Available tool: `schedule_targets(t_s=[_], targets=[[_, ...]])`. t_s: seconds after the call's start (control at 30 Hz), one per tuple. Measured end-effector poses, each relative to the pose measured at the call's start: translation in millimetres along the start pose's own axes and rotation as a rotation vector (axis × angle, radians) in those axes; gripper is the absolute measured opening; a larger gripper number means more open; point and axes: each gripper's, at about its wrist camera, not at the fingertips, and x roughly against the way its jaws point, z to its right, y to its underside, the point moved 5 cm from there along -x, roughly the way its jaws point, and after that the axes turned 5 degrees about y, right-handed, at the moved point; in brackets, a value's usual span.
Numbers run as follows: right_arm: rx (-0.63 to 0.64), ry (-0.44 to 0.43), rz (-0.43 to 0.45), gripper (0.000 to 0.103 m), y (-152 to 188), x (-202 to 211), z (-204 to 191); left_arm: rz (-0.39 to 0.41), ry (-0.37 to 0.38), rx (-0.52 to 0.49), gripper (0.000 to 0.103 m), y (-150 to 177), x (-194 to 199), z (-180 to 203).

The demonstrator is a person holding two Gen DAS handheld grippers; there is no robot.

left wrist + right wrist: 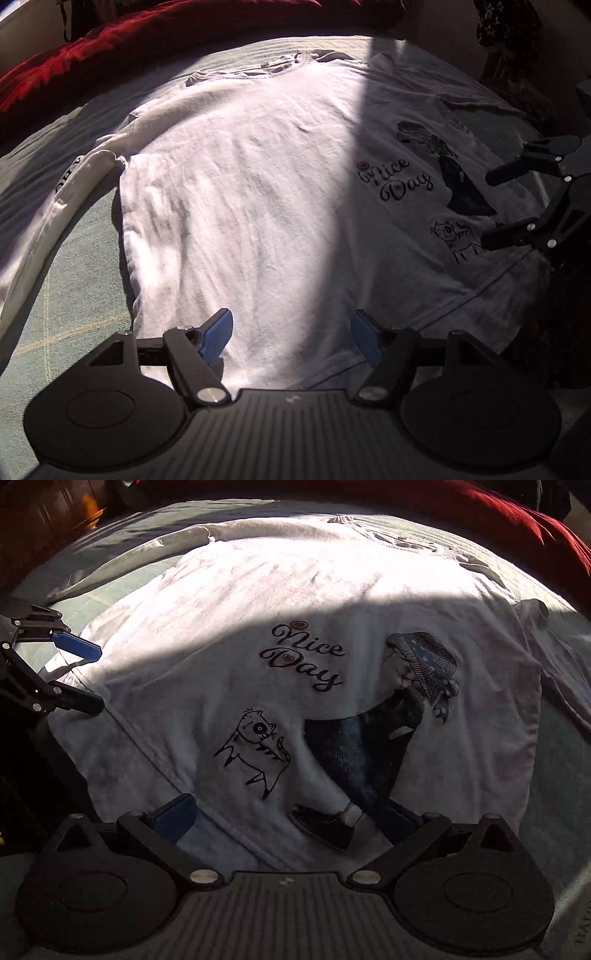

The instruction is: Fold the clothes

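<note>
A white long-sleeved T-shirt point(258, 192) lies flat and face up on a bed, collar at the far end, with a "Nice Day" print point(303, 657), a cat drawing and a figure in a hat. My left gripper point(291, 336) is open, its blue pads just above the hem on the shirt's left part. My right gripper point(291, 818) is open over the hem by the printed shoe. Each gripper shows in the other's view, the right gripper point(491, 210) at the shirt's right edge and the left gripper point(94, 677) at its left edge.
The shirt lies on a pale green checked bedsheet point(74, 314). A red blanket point(110, 48) is bunched at the far end of the bed, also in the right wrist view point(517, 513). One sleeve point(55, 206) stretches out left. Dark furniture point(509, 33) stands at the far right.
</note>
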Motion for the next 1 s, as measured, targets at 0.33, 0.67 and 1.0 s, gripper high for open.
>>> schedule_targets(t_s=[0.33,0.67,1.0], targets=[[-0.238,0.113,0.250,0.103,-114.1,-61.6,130.9,0.161,0.039,0.057,0.070,-100.4,-86.0,-45.8],[-0.230,0.158,0.099,0.103,-37.4,-45.7,146.1,0.031,-0.053,0.152,0.071,-25.4,-34.0,-46.9],[-0.076,0.110,0.072,0.103,-22.1,-40.1,78.4,0.005,-0.070,0.257,0.073,9.6,-23.0,-19.7]])
